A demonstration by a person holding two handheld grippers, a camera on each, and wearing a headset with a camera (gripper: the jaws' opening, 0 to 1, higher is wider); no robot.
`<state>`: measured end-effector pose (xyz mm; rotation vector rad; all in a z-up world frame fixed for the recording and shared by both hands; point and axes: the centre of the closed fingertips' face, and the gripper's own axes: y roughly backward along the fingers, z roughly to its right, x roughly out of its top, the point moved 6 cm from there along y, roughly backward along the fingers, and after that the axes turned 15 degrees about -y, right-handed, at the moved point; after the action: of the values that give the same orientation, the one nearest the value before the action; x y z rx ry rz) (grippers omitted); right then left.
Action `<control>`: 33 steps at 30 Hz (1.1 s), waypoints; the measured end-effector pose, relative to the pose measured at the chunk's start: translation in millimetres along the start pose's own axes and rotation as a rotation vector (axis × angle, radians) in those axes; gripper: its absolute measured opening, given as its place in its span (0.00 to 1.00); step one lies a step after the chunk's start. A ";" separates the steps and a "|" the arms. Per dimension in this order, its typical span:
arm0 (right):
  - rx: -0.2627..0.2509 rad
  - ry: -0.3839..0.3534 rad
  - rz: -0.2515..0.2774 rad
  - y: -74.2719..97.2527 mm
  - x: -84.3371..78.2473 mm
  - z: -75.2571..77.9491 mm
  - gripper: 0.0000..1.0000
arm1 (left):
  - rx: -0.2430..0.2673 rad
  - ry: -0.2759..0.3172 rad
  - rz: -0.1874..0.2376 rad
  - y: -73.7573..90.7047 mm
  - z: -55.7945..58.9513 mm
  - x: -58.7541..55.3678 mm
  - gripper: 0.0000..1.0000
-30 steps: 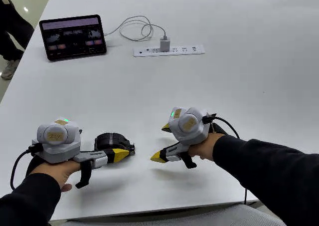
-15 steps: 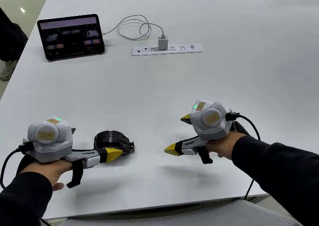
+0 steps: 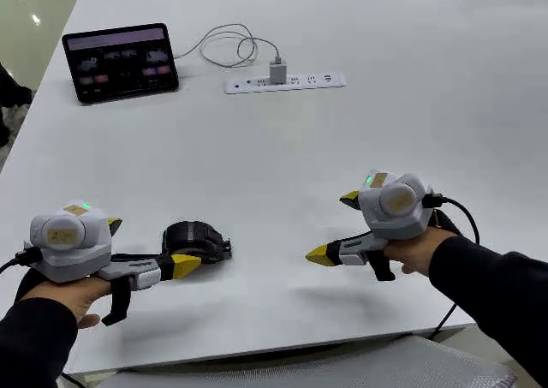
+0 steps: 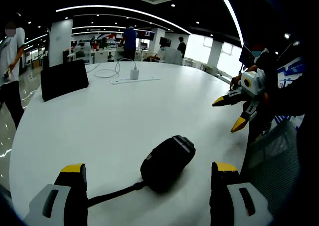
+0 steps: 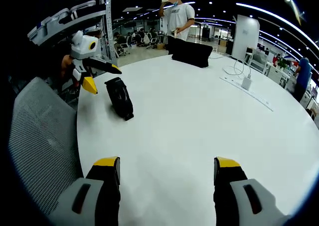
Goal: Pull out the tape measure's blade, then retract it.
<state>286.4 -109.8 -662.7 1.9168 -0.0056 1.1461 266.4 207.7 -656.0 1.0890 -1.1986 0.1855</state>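
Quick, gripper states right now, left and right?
Left gripper: open, holding nothing; the tape measure lies just ahead of its jaws.
Right gripper: open, holding nothing.

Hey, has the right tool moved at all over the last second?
Yes. The right tool has drifted to the right, away from the tape measure, which has kept its place against the power strip.

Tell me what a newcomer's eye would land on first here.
The black, rounded tape measure lies on the near part of the wide white table, just ahead of the open left gripper. The yellow-tipped right gripper, also open, is held off to its right, pointing towards it. Farther back stand a dark tablet and a white power strip.
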 end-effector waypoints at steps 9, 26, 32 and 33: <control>-0.023 -0.025 0.021 19.4 -5.2 3.6 0.79 | -0.004 -0.010 -0.011 12.3 0.9 -4.7 1.00; -0.055 -0.112 0.033 56.9 -35.7 22.8 0.97 | -0.035 0.009 0.003 33.5 -1.1 -15.6 1.00; -0.089 -0.139 0.025 76.0 -48.1 29.4 1.00 | -0.030 -0.007 0.000 40.2 -3.3 -17.2 1.00; -0.096 -0.138 0.026 79.0 -49.7 31.3 1.00 | -0.030 -0.008 0.002 41.9 -3.4 -17.2 1.00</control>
<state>247.8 -199.6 -650.8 1.9116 -0.1583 1.0105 235.0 238.8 -645.6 1.0636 -1.2061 0.1641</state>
